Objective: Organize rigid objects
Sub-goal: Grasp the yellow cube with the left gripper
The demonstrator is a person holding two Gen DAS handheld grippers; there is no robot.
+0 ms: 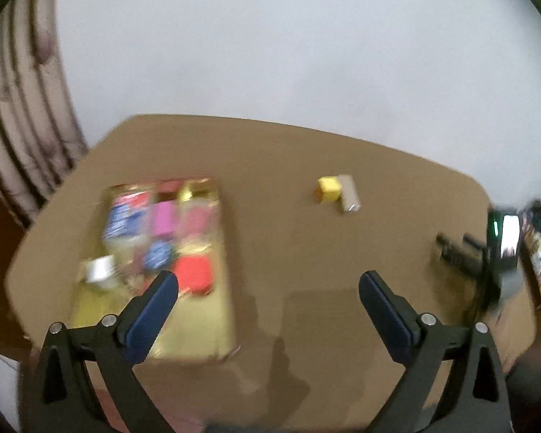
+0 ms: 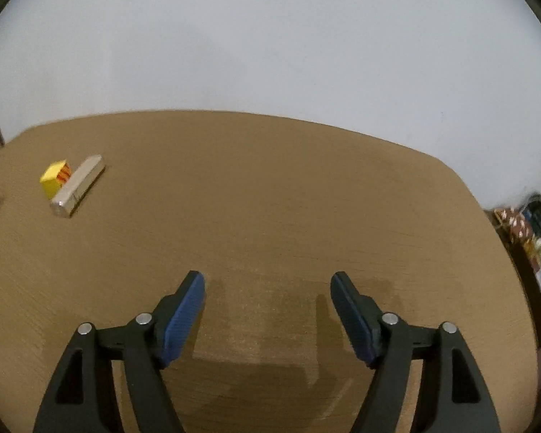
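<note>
Both the left hand-held gripper [image 1: 268,287] and right hand-held gripper [image 2: 267,288] gape empty; ahead, the small yellow box [image 2: 54,179] and silver bar [image 2: 77,184] look light, stiff, best pinched across flat sides.

The left gripper [image 1: 268,285] is held above the counter [image 1: 288,166] with its blue-padded fingers [image 1: 151,317] spread wide and nothing between them. The right gripper [image 2: 267,285] is likewise held over the counter, fingers [image 2: 182,319] parted and empty, angled downward.
</note>
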